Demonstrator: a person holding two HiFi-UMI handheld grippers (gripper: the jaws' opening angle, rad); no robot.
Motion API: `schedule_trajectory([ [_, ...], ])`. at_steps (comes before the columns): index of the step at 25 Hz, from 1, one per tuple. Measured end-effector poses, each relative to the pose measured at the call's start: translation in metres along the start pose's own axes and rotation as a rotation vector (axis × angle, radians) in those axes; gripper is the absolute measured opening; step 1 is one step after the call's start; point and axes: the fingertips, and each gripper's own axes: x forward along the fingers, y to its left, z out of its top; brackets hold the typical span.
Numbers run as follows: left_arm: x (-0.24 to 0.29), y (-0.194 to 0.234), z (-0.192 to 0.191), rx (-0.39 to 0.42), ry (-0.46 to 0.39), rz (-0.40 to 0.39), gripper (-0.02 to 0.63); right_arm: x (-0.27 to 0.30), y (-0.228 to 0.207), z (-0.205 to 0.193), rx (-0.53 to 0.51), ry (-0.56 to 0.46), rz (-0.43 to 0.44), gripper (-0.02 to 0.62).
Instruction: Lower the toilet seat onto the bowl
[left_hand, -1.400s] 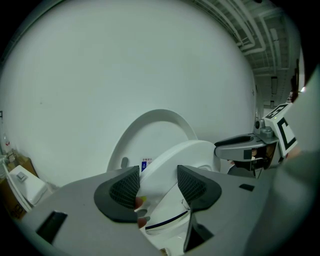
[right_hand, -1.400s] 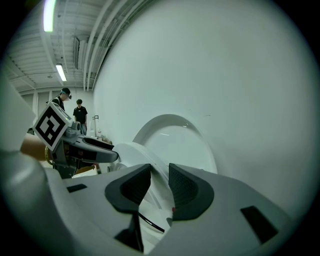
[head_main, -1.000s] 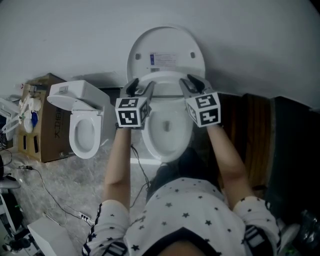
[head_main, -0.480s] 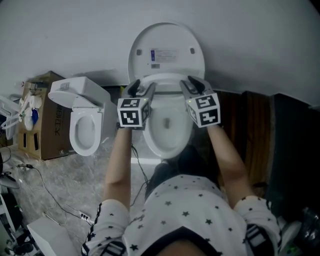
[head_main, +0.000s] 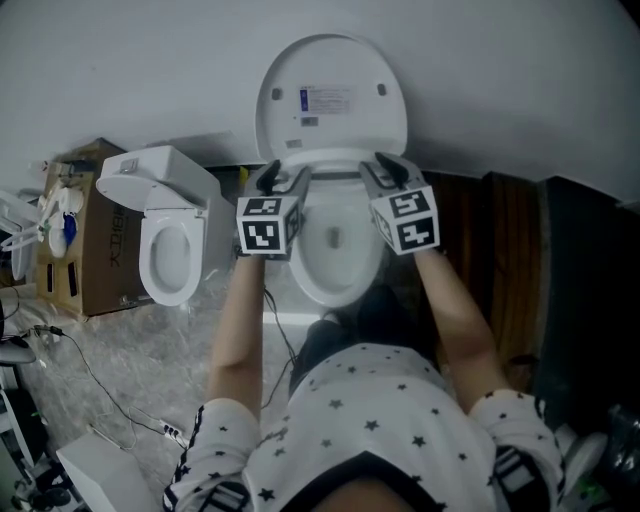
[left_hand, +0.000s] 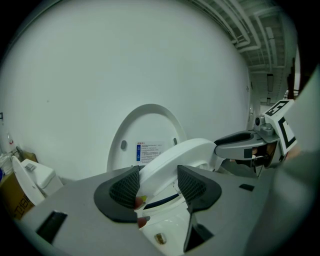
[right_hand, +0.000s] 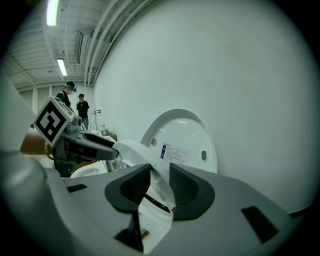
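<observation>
Left gripper (left_hand: 159, 184) and right gripper (right_hand: 159, 185) hide most of the seat (left_hand: 187, 150) from the head view. Both clamp it, jaws partway open.

The toilet seat (head_main: 335, 158), held by the left gripper (head_main: 284, 175) and right gripper (head_main: 385, 168), stands further from the lid (head_main: 332, 95), exposing more of it.

Lab or test hall, industrial type. Toilet (head_main: 332, 120) stands loose against a plain white wall (head_main: 520, 80). Second toilet (head_main: 165, 240) stands near it, just beside a cardboard box (head_main: 85, 270) with clutter on top. Cables (head_main: 100, 385) trail over crinkled plastic sheeting (head_main: 150, 340) on the floor. Overhead there are bare ceiling pipes (right_hand: 102, 30) and a tube light (right_hand: 52, 12). Two people (right_hand: 81, 106) stand in the background.
</observation>
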Motion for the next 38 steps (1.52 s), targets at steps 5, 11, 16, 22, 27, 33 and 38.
schedule_trajectory([
  [5, -0.009, -0.004, -0.01, 0.005, 0.009, -0.002, 0.227, -0.009, 0.008, -0.008, 0.002, 0.007, -0.007, 0.121],
  [11, -0.017, -0.01, -0.02, 0.003, 0.016, -0.008, 0.227, -0.018, 0.015, -0.018, 0.012, 0.02, -0.018, 0.12],
  [16, -0.024, -0.014, -0.03, -0.001, 0.018, -0.017, 0.227, -0.025, 0.022, -0.027, 0.017, 0.026, -0.028, 0.12],
  [22, -0.031, -0.018, -0.039, -0.005, 0.024, -0.031, 0.227, -0.031, 0.028, -0.035, 0.026, 0.037, -0.042, 0.12],
  [27, -0.038, -0.022, -0.048, -0.008, 0.023, -0.05, 0.227, -0.038, 0.034, -0.045, 0.035, 0.044, -0.056, 0.12],
  [33, -0.046, -0.026, -0.059, -0.009, 0.027, -0.073, 0.227, -0.046, 0.042, -0.055, 0.045, 0.054, -0.079, 0.12],
  [38, -0.051, -0.029, -0.069, -0.007, 0.032, -0.088, 0.227, -0.051, 0.048, -0.065, 0.053, 0.066, -0.095, 0.12],
])
